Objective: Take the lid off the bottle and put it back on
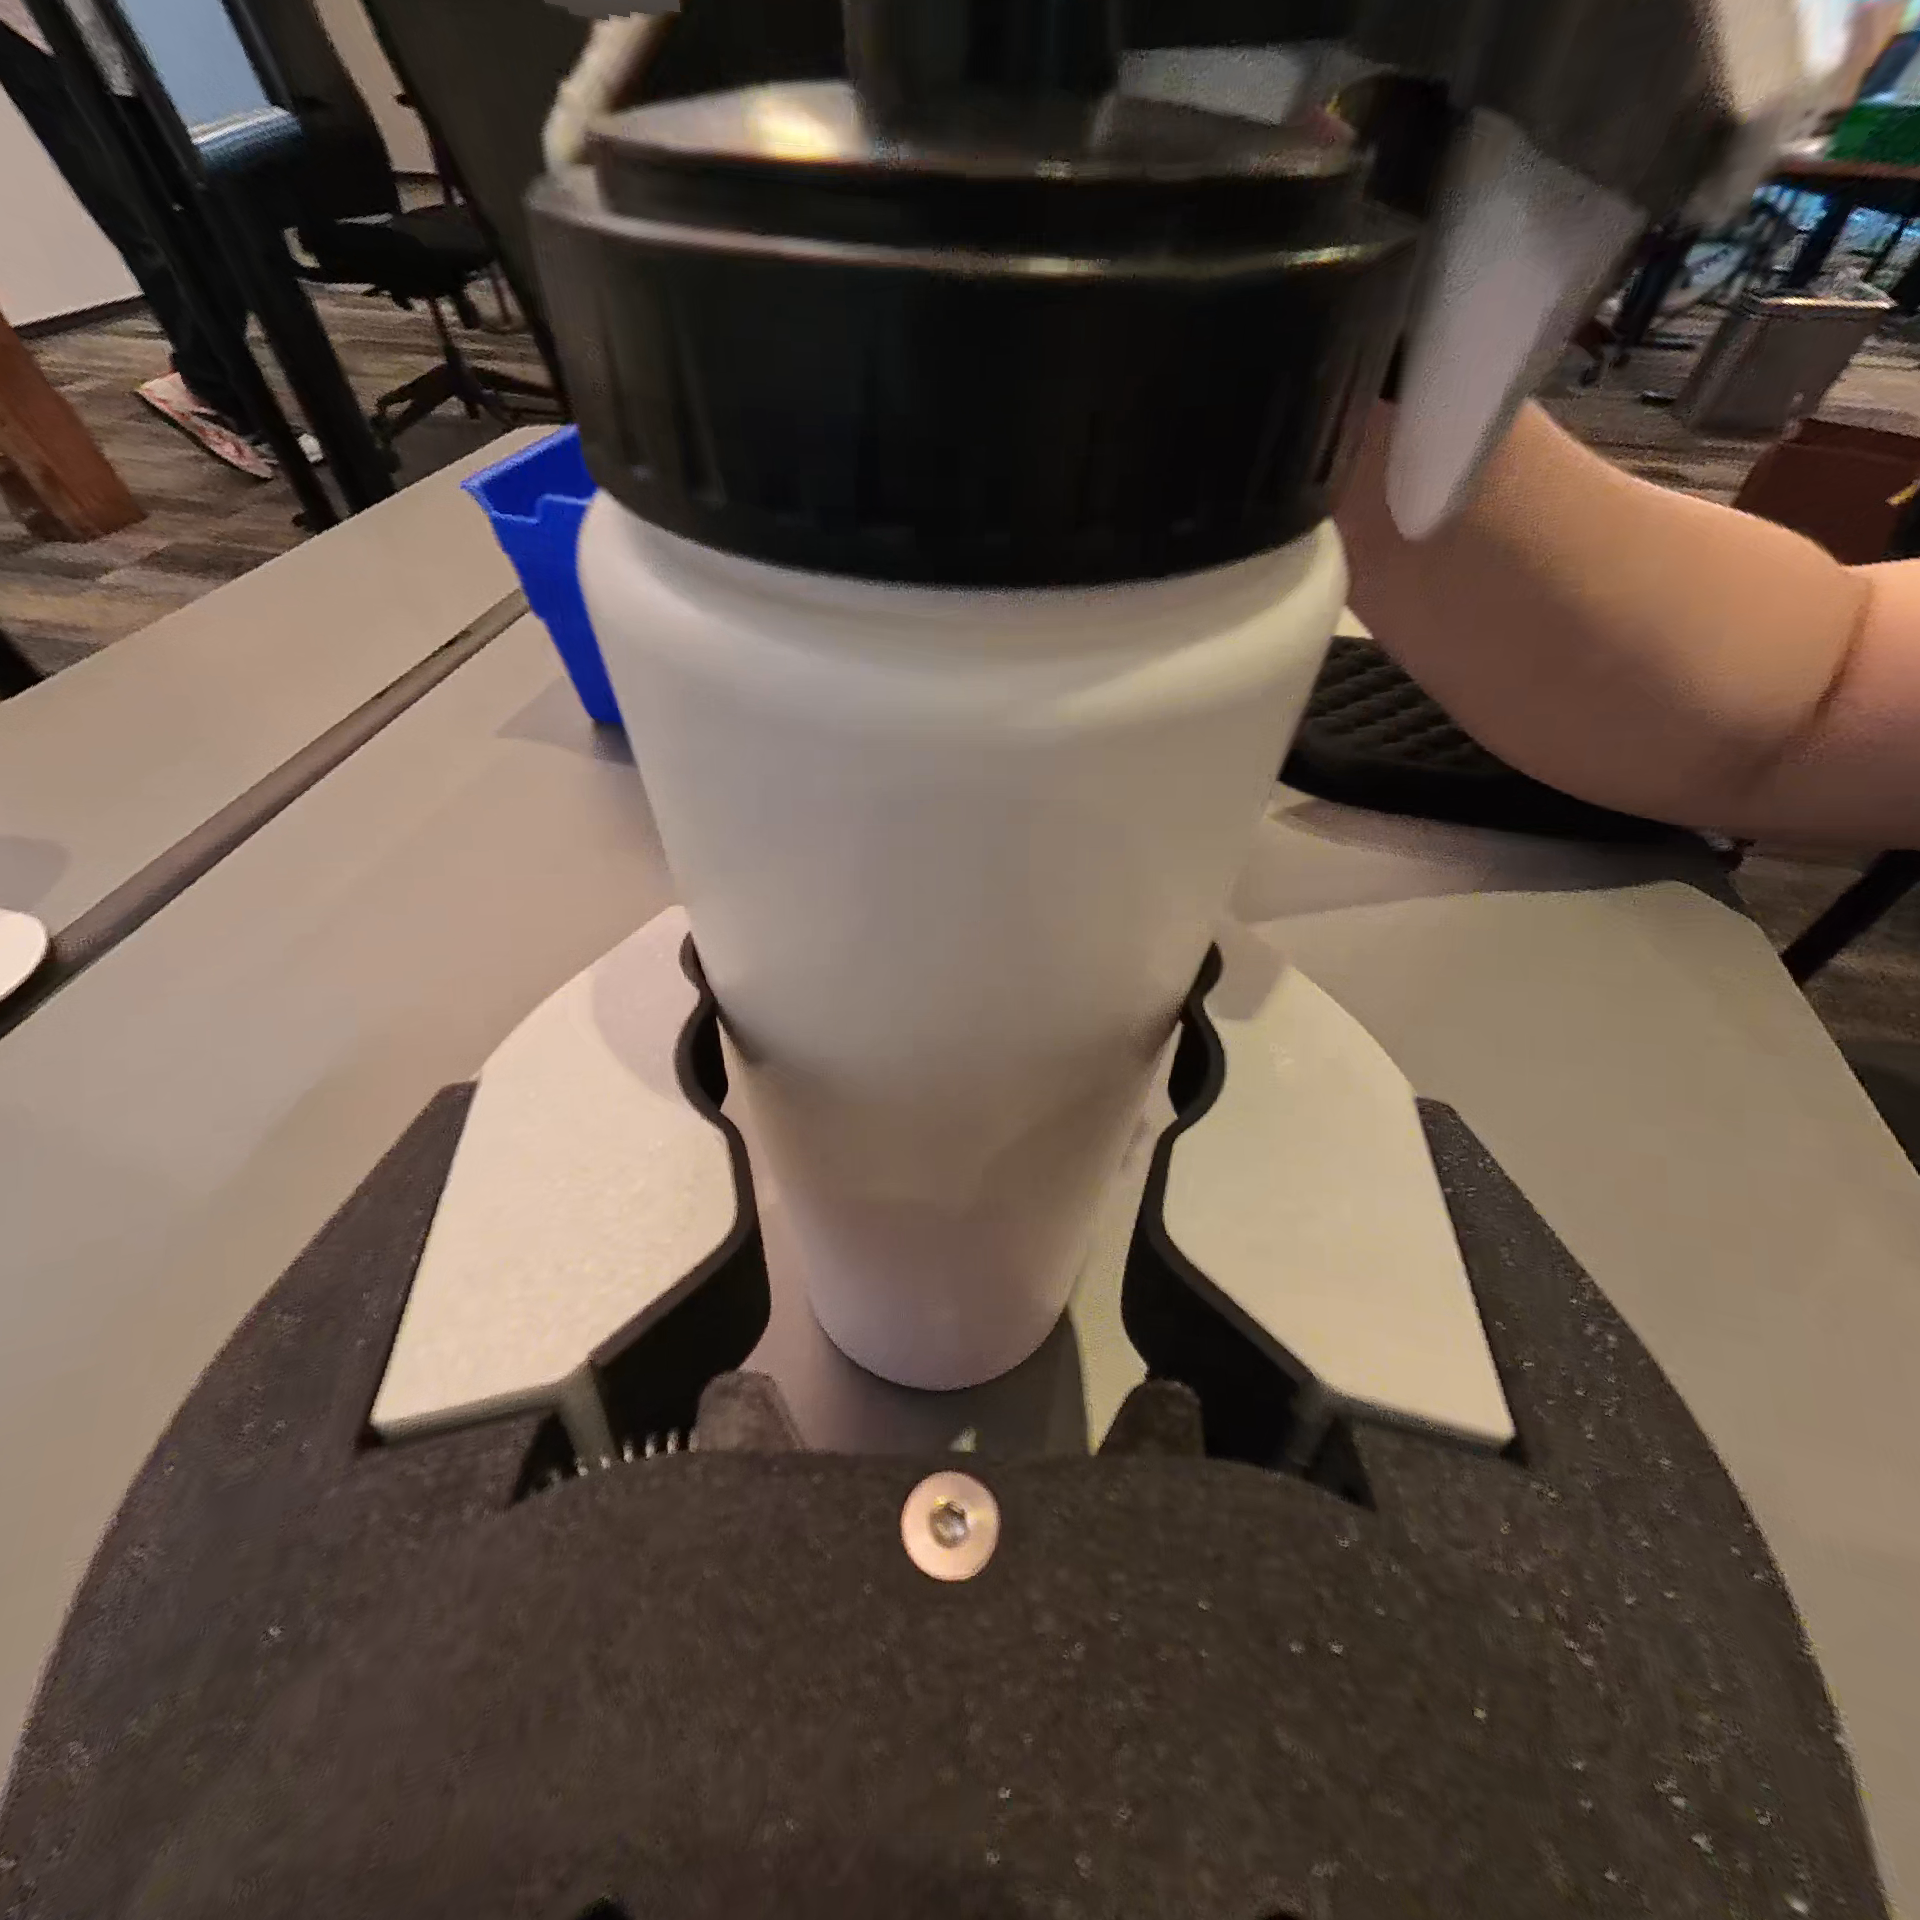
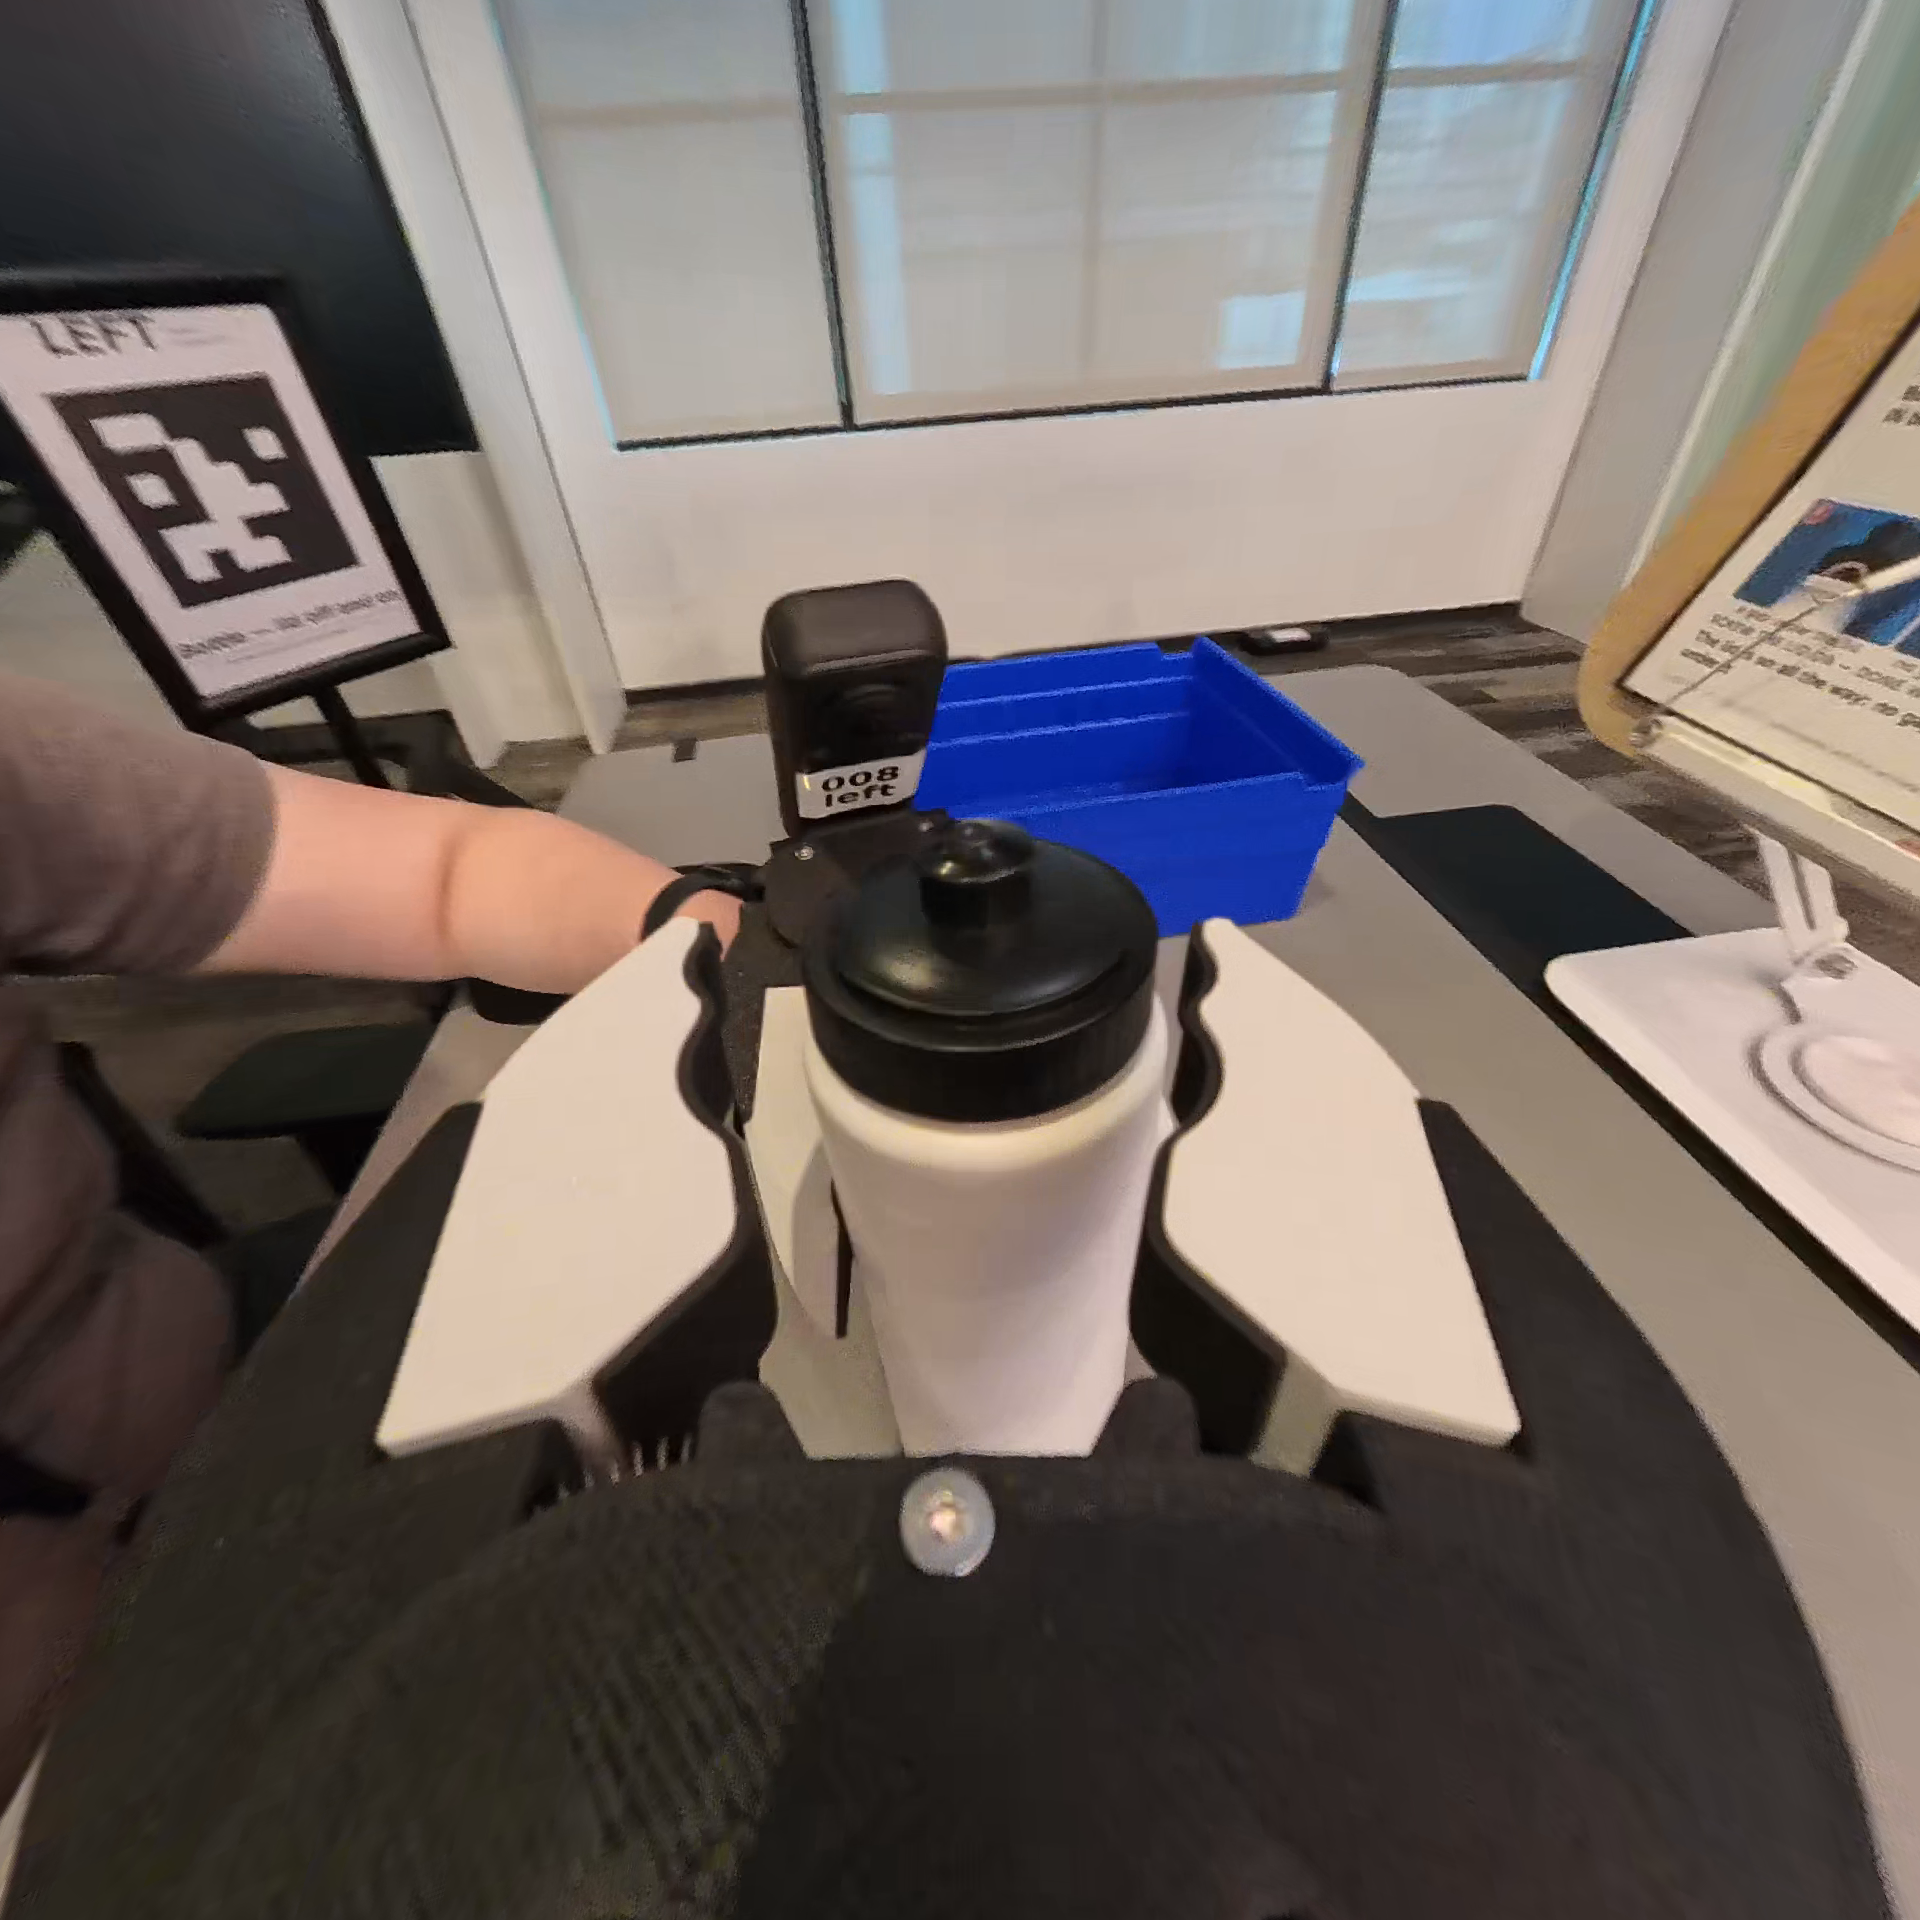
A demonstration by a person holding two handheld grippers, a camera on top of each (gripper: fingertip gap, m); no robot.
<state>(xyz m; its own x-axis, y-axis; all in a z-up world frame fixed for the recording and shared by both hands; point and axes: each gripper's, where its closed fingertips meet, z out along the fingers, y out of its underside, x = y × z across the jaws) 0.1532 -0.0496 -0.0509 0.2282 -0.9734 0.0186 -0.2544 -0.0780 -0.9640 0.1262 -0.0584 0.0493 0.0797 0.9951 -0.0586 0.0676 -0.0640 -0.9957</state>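
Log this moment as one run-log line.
left tool: shut on bottle | right tool: open around lid, not gripping | lid: on bottle | bottle: upright on table | blue bin: behind

A blue bin (image 2: 1132, 769) sits open on the grey table (image 2: 1455, 862), behind it a white-framed window (image 2: 1039, 208). Off left, a black-and-white marker sign (image 2: 208, 488) on a stand; right, a white stand base (image 2: 1714, 1049). Black office chair (image 1: 353, 208) beyond.
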